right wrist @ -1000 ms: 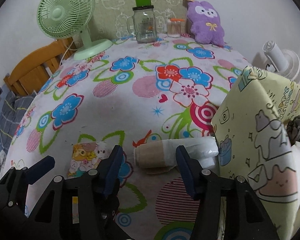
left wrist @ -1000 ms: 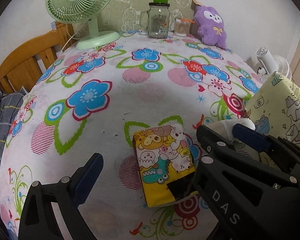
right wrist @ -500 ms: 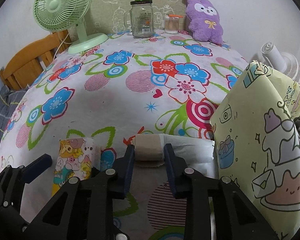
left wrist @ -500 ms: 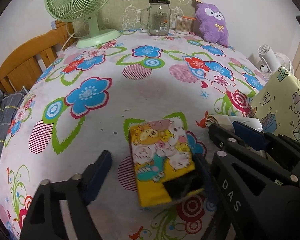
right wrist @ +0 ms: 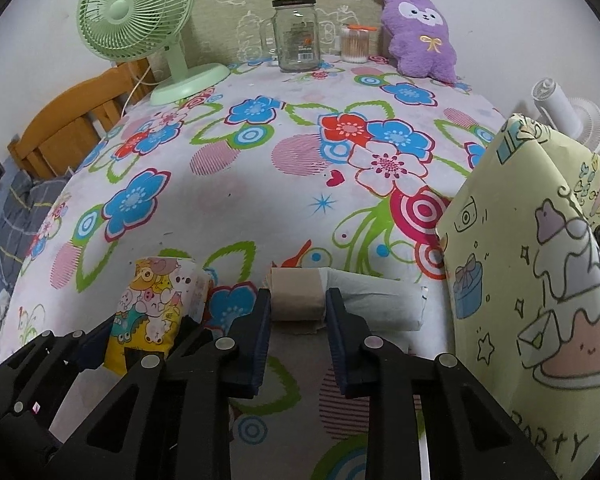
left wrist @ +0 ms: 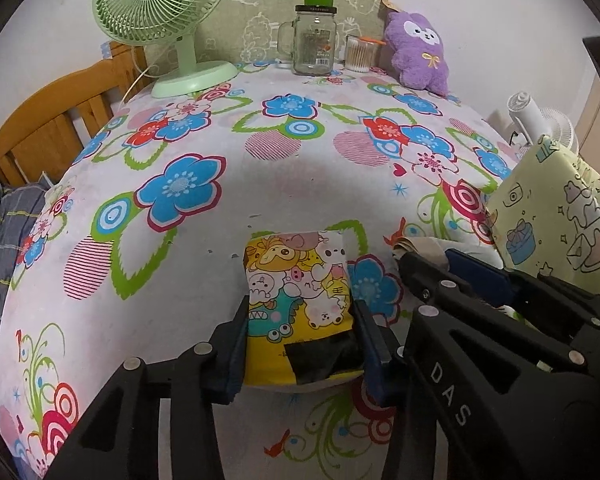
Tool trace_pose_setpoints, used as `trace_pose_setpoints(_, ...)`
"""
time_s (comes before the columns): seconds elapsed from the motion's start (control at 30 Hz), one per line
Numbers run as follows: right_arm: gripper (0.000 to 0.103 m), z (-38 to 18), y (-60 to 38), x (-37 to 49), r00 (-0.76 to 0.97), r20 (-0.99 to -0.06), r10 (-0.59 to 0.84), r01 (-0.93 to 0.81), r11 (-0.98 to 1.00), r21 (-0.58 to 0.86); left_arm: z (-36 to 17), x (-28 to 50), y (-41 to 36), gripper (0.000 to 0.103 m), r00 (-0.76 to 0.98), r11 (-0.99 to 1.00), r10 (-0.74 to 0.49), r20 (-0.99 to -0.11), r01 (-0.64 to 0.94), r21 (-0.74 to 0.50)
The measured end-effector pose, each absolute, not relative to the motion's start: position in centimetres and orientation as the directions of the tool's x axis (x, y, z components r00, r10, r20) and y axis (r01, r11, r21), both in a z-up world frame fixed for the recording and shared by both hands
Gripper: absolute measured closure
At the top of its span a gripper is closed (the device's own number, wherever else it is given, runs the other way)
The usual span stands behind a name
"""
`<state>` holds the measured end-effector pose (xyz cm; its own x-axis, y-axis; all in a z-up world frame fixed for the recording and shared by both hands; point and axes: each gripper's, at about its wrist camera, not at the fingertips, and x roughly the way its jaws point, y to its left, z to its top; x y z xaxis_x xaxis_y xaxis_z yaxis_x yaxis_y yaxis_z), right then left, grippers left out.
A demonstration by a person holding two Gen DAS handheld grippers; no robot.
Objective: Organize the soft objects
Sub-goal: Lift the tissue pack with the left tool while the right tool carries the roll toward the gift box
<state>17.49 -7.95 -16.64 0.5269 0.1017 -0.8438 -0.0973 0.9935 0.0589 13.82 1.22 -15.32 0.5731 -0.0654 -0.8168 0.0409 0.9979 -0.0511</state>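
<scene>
A yellow cartoon-print tissue pack (left wrist: 300, 300) lies on the floral tablecloth. My left gripper (left wrist: 300, 344) is shut on its near end, one finger on each side. It also shows in the right wrist view (right wrist: 152, 304). A beige and white rolled cloth (right wrist: 340, 300) lies to its right. My right gripper (right wrist: 298, 312) is shut on the roll's beige end. A purple plush toy (left wrist: 418, 54) sits at the table's far edge.
A pale yellow cartoon-print bag (right wrist: 540, 280) stands at the right, close to the roll. At the back stand a green fan (left wrist: 160, 20), a glass jar mug (left wrist: 314, 40) and a cotton swab box (left wrist: 358, 54). A wooden chair (left wrist: 48, 120) is at the left.
Both grippers have closed from open. The left one moved in around the tissue pack and shut on it. The right one closed on the roll's beige end.
</scene>
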Motion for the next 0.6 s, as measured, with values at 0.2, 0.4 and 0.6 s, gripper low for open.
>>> trace_pose_setpoints(0.2,0.074,-15.7,-7.7,16.9,0.542,-0.833,0.111,-0.108,0.992,0.063,-14.2,13.2,1.5,0.056,0.593,0.998,-0.060,-0.803,0.036,-0.048)
trace_pose_setpoints(0.4,0.074,-14.5,-7.5,16.4,0.561,-0.819,0.121,-0.116,0.991,0.067,-13.1,12.4,1.7,0.056,0.614,0.998,-0.058,-0.787,0.031,-0.050)
trace_pose_setpoints(0.6,0.074,-12.9,-7.3,15.7,0.587,-0.798,0.132,-0.122,0.990,0.074,-11.8,11.8,1.9,0.056,0.639,0.998,-0.061,-0.767,0.026,-0.058)
